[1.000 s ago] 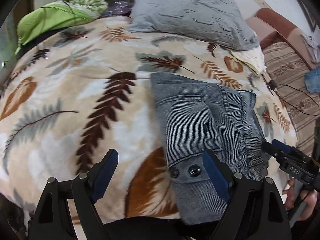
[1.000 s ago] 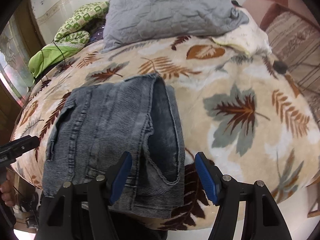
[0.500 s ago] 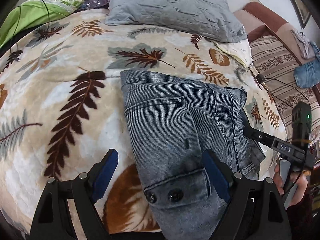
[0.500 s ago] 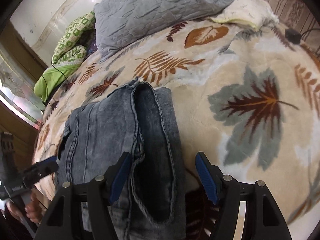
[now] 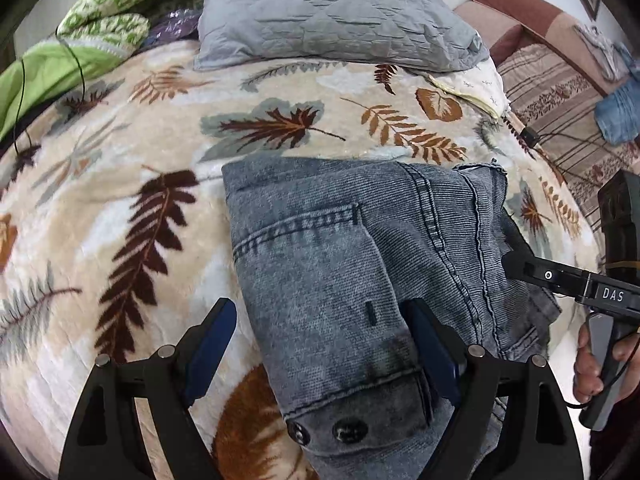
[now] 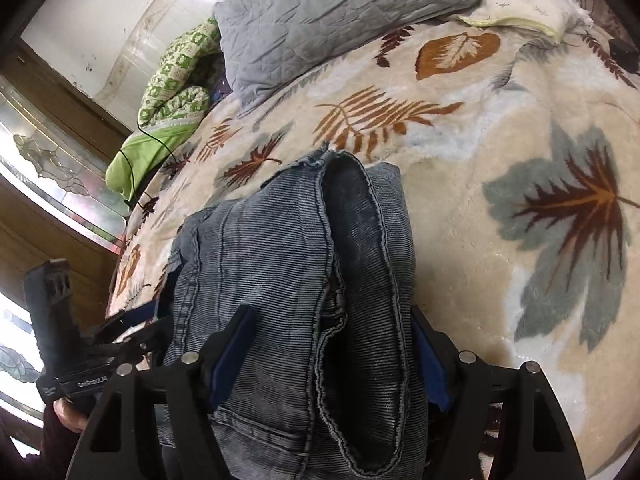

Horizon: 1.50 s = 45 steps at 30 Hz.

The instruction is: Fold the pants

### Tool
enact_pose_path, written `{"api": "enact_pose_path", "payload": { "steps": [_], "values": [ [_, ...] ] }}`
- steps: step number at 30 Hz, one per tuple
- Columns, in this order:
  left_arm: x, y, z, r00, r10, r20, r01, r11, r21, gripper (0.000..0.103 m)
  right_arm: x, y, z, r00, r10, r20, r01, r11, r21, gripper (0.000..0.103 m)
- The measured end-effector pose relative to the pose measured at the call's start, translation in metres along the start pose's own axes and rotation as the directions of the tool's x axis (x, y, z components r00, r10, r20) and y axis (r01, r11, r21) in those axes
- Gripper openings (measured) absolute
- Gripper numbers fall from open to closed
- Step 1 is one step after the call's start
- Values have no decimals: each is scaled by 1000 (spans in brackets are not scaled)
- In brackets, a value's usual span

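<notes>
Grey-blue corduroy pants (image 5: 340, 240) lie folded into a thick stack on a leaf-print blanket (image 5: 120, 160). My left gripper (image 5: 320, 312) is open and low over the stack's left edge, near the waistband with its two dark buttons (image 5: 350, 430); its right finger rests over the cloth and its left finger over the blanket. My right gripper (image 6: 332, 316) straddles the other end of the pants (image 6: 260, 248), where the leg hems (image 6: 360, 208) stack up. Its jaws are opening, with the cloth bulging up between them. Each gripper shows in the other's view: right gripper (image 5: 516, 268), left gripper (image 6: 132, 332).
A grey quilted pillow (image 5: 320, 12) and a cream one (image 5: 480, 84) lie at the bed's far end. A green patterned blanket (image 5: 100, 20) with a black cable is bunched at the far left. A striped sofa (image 5: 560, 100) holding blue clothes stands to the right.
Both grippers have come down closer to the pants. The left one shifted until the stack's left edge lay between its fingers. The right one tilted down over the hem end and its jaws widened.
</notes>
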<state>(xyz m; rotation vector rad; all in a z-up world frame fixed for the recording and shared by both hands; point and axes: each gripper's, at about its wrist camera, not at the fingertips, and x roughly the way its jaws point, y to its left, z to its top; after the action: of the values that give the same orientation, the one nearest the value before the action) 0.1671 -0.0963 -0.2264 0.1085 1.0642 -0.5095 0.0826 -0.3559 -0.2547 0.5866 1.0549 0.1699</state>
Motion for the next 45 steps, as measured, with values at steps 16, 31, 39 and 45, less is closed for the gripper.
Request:
{"api": "enact_pose_path", "payload": {
  "steps": [16,31,39,45],
  "values": [
    [19,-1,1,996,78,38,-77,997,-21,102,7,7,-5,998,-56,35,58,997,-55,78],
    [9,-14,-4,997,39,62,-39,999,-7,77,3,34,-14,994,-92,60,100,986,-137,68],
    [4,-1,-3,998,24,53,-22,999,-36,55,1,38,-18,992,-107,71,116,984,-136,54],
    [8,17,-11,1000,-11,1,11,987,-162,80,2,31,-19,994,-89,64,96,989,-113,56]
  ]
}}
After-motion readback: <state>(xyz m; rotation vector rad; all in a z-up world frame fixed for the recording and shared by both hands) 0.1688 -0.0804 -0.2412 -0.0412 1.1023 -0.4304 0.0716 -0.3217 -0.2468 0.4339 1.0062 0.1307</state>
